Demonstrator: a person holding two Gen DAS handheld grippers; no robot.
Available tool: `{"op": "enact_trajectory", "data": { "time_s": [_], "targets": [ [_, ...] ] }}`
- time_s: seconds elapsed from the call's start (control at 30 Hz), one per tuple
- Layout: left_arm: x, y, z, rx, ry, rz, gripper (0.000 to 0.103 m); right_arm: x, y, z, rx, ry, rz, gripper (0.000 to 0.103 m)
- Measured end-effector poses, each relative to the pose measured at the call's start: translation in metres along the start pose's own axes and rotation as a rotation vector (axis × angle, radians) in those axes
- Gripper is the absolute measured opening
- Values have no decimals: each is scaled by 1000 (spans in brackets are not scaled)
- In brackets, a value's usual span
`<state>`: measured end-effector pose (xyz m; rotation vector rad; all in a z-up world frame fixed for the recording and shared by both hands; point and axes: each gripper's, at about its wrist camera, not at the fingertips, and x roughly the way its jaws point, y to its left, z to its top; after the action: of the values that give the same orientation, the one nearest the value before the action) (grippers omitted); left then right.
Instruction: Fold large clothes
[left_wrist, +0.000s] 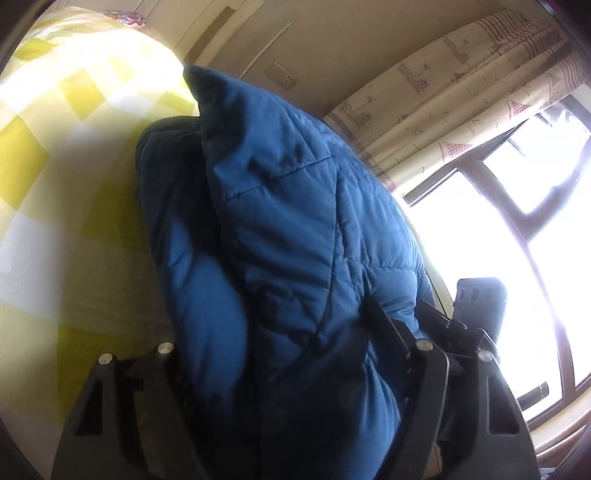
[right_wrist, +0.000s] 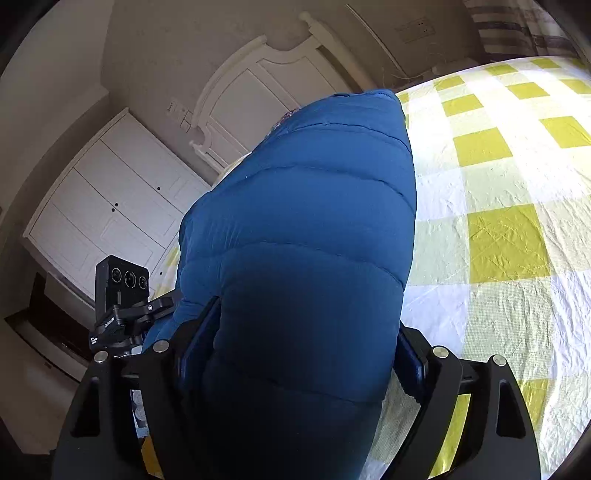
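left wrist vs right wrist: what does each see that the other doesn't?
Only left wrist: window, patterned curtain, the jacket's dark lining.
Only right wrist: white cabinet, white headboard.
Both: blue jacket bunched between the fingers of the left gripper and the right gripper, over the yellow checked bedsheet, plus a small side camera.

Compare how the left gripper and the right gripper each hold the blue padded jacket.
The left gripper grips a crumpled part of the blue padded jacket, with diagonal stitching and a dark lining showing; the right gripper grips a smoother part with even horizontal quilting. Beyond the left gripper's hold are the curtain and window; beyond the right's, the white wardrobe. Both have jaws closed on thick fabric raised above the checked bedsheet.
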<state>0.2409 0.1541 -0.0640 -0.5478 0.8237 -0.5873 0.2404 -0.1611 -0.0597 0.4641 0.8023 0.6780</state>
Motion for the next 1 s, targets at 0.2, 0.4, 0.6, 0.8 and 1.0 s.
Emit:
{"op": "enact_trajectory", "data": {
  "time_s": [0.2, 0.4, 0.6, 0.8, 1.0],
  "targets": [
    [7, -10, 19, -78, -118, -73, 62, -17, 45, 27, -235, -110, -130, 75],
    [56, -62, 92, 5, -156, -127, 62, -51, 22, 87, -249, -233, -148, 75],
    [150, -79, 137, 42, -31, -63, 62, -58, -71, 131, -79, -263, -167, 75],
    [199, -56, 126, -6, 30, -62, 65, -30, -144, 123, 83, -187, -204, 76],
    [193, -65, 133, 37, 72, -31, 73, -43, -129, 127, 120, -178, -342, 89]
  ]
}}
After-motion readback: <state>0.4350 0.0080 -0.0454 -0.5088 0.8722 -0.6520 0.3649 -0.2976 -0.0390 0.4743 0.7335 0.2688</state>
